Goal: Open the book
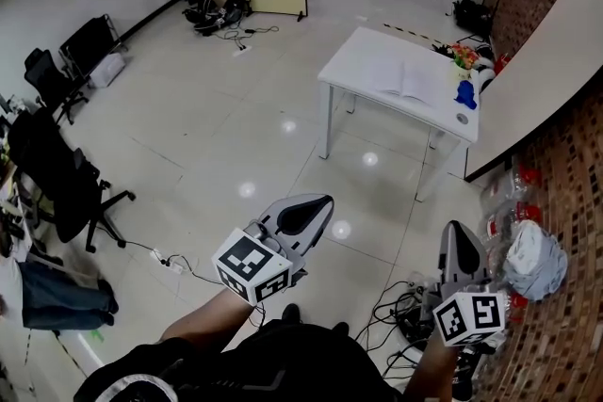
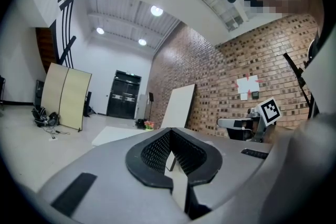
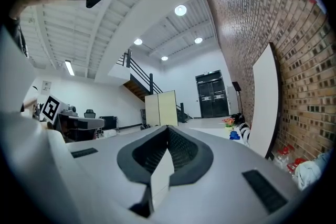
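Head view shows the book (image 1: 403,82) lying flat on the white surface (image 1: 363,52) across the room. Its pale pages seem to be spread already, though it is too far off to be sure. Just beside it, toward the right end of the surface, sit a blue object (image 1: 465,94) and some bright clutter (image 1: 462,57). Both grippers hang close to the person's body, well apart from the surface. The left gripper (image 1: 311,207) and the right gripper (image 1: 459,245) are each clenched on nothing, tips together. Cables (image 1: 400,301) trail over the floor by the person's feet. I judge that walking over could snag them. Arriving with jaws clenched would likely shove the book toward the blue object rather than catch a page.
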Demonstrator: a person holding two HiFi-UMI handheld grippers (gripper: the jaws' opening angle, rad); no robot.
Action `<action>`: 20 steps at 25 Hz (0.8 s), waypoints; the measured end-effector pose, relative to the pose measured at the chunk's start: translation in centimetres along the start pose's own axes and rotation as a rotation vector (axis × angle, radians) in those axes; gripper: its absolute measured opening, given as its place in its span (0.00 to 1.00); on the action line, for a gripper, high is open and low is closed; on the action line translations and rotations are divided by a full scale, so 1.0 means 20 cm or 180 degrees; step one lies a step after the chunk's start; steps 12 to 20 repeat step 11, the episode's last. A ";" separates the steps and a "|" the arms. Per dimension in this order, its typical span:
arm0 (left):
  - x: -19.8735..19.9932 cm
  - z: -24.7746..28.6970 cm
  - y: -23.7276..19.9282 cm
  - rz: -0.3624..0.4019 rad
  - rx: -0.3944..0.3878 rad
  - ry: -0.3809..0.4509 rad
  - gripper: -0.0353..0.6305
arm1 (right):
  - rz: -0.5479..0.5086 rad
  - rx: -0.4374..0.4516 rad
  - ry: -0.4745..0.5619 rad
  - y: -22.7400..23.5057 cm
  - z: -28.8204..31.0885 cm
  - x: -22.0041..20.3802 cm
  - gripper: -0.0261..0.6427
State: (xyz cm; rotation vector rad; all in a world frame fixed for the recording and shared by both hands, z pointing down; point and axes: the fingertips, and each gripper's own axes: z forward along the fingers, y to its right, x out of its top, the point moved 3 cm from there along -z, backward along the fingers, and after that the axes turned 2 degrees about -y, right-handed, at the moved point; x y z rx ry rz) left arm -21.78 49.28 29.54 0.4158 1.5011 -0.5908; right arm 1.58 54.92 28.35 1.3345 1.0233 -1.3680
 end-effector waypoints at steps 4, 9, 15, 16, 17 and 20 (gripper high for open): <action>0.00 -0.05 -0.03 -0.0049 0.0025 -0.0007 0.05 | -0.0002 -0.0016 -0.0015 -0.04 0.00 0.01 0.05; 0.00 -0.07 -0.03 -0.0052 -0.0019 -0.0021 0.05 | -0.0022 -0.0045 -0.0020 -0.06 0.00 0.02 0.04; -0.01 -0.08 -0.04 -0.0073 -0.0023 -0.0028 0.05 | -0.0024 -0.0050 -0.0026 -0.07 0.00 0.02 0.04; -0.01 -0.08 -0.04 -0.0073 -0.0023 -0.0028 0.05 | -0.0024 -0.0050 -0.0026 -0.07 0.00 0.02 0.04; -0.01 -0.08 -0.04 -0.0073 -0.0023 -0.0028 0.05 | -0.0024 -0.0050 -0.0026 -0.07 0.00 0.02 0.04; -0.01 -0.08 -0.04 -0.0073 -0.0023 -0.0028 0.05 | -0.0024 -0.0050 -0.0026 -0.07 0.00 0.02 0.04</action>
